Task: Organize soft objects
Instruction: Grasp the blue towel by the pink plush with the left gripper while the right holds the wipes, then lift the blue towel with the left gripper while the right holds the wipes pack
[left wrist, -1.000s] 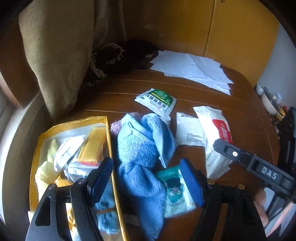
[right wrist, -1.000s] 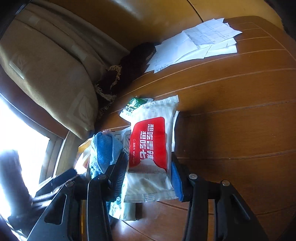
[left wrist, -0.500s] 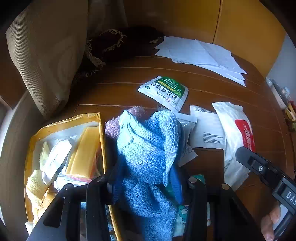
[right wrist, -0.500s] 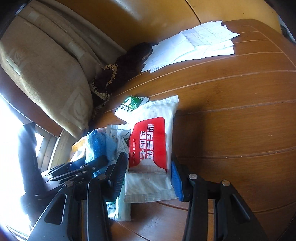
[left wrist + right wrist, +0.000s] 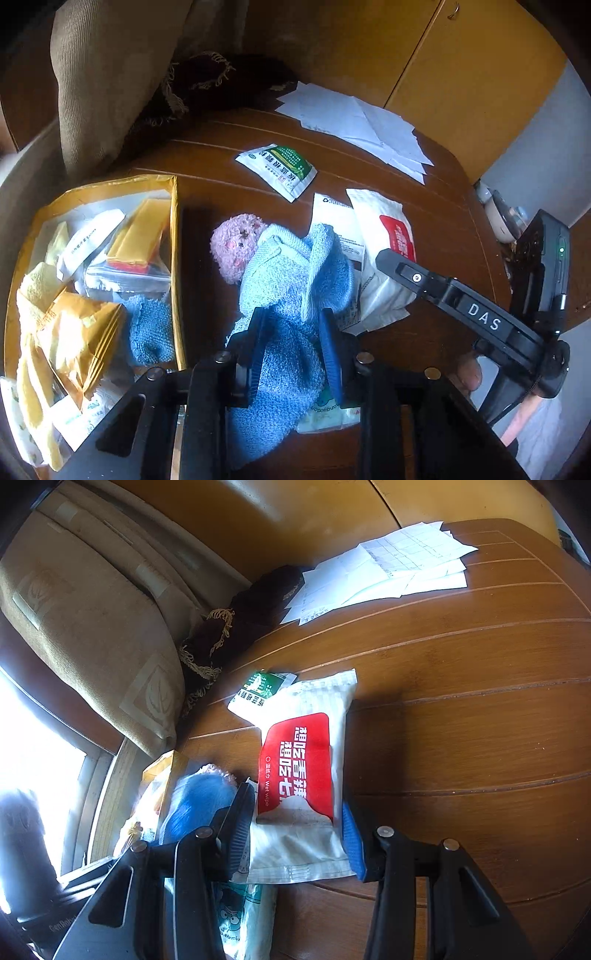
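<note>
Blue towel (image 5: pixel 291 291), terry, bunched and folded over itself, pinched between the left jaws, rising ahead of them; blurred blue in the right wrist view (image 5: pixel 199 805), left of those jaws. Pink plush toy (image 5: pixel 234 245), fuzzy, round, tucked against the towel's far left edge. Wet-wipe pack (image 5: pixel 306 775), white with red label, lying flat and lengthwise between the right jaws, both pads at its sides; in the left view (image 5: pixel 384 251), right of the jaws, partly under the towel. Cartoon tissue pack (image 5: pixel 327 408), pale green, flat beneath the towel, below the left jaws. Second blue cloth (image 5: pixel 151 332), crumpled inside the yellow box (image 5: pixel 173 229), left of the jaws.
</note>
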